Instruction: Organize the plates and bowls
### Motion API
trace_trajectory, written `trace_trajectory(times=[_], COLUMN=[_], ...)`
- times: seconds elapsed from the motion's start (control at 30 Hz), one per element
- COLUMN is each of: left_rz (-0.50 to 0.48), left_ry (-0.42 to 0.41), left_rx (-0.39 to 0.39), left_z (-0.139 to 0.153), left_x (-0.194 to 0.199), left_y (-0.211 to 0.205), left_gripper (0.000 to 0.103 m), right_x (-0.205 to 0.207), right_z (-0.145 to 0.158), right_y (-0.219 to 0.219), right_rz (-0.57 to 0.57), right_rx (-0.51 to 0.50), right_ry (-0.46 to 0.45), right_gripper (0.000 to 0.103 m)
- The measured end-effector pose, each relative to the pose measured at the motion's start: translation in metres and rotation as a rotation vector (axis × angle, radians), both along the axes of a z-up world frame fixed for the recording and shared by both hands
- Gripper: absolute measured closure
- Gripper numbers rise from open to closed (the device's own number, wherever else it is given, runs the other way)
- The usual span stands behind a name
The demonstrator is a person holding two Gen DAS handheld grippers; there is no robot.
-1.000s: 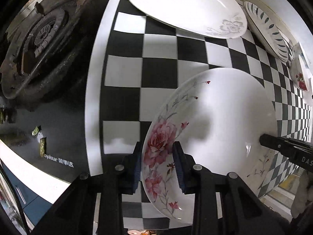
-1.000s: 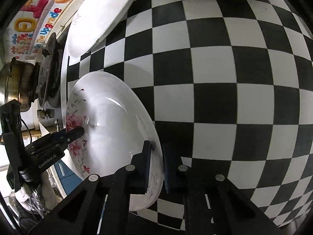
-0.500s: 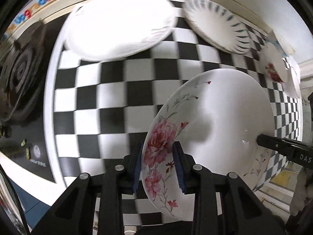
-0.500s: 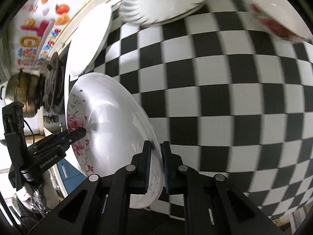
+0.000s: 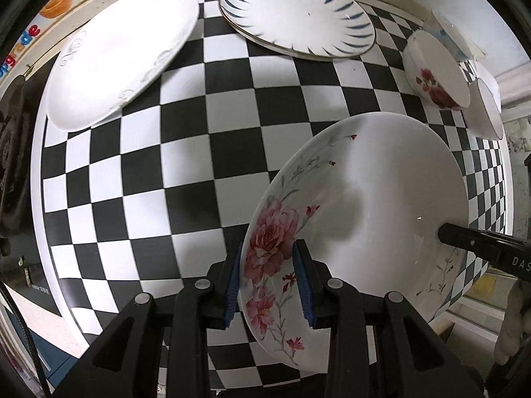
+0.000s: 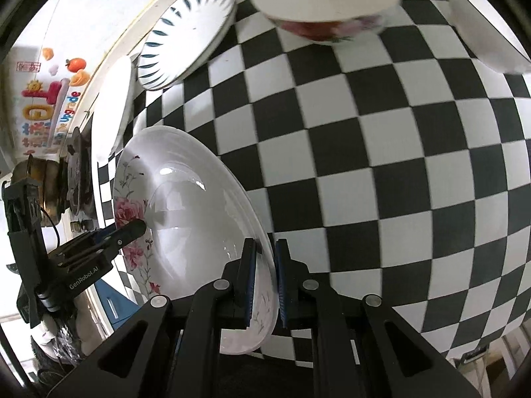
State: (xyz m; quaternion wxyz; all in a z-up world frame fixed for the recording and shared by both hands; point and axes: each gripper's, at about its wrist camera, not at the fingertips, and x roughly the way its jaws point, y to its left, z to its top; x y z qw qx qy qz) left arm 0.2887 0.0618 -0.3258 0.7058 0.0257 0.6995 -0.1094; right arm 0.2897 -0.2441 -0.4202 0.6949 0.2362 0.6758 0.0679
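While the left tool (image 5: 268, 280) clamps the floral plate's (image 5: 365, 205) rim above the checkered tabletop (image 5: 186, 152), the right wrist view shows the right tool (image 6: 264, 280) pinching its opposite rim (image 6: 186, 219), plate tilted.

- A black-and-white checkered counter (image 5: 205, 152) carried the dishes.
- A plain white plate (image 5: 122, 53), a blue-leaf plate (image 5: 295, 13) and a rose-patterned bowl (image 5: 434, 73) lay on it.

The left tongs (image 6: 131, 232) carry "GenRobot.AI" in white on their black body. The right tongs (image 5: 443, 232) show the letters "DAS", cut off at the picture's edge. A colourful wall sticker (image 6: 63, 106) beyond the table's far left corner reads "Upgrade".
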Motion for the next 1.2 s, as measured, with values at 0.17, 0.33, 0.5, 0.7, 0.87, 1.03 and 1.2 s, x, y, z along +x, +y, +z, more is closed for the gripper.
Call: trace_trajectory(times=[0.17, 0.33, 0.5, 0.7, 0.87, 1.03, 1.2], left_rz=[0.001, 0.010, 0.026, 0.053, 0.119, 0.258, 0.397], left_ry=[0.013, 0.025, 0.035, 0.053, 0.022, -0.110, -0.202], left_rx=[0.016, 0.031, 0.049, 0.056, 0.022, -0.030, -0.061], left_z=[-0.015, -0.019, -0.029, -0.042, -0.021, 0.042, 0.071], left_x=[0.005, 0.008, 0.007, 0.008, 0.012, 0.023, 0.046], left_y=[-0.026, -0.023, -0.030, -0.038, -0.028, 0.017, 0.083], left_gripper=[0.075, 0.075, 0.075, 0.075, 0.075, 0.072, 0.051], right_x=[0.001, 0.003, 0.007, 0.009, 0.013, 0.018, 0.058], right_z=[-0.006, -0.012, -0.017, -0.024, -0.028, 0.024, 0.093], right_y=[-0.007, -0.010, -0.011, -0.013, -0.017, -0.026, 0.012], right_rz=[0.003, 0.010, 0.022, 0.033, 0.036, 0.041, 0.137], right_rx=[-0.002, -0.001, 0.003, 0.003, 0.010, -0.028, 0.031], right_ry=[0.007, 0.014, 0.022, 0.037, 0.068, -0.013, -0.159], right_gripper=[0.089, 0.089, 0.089, 0.089, 0.087, 0.086, 0.058])
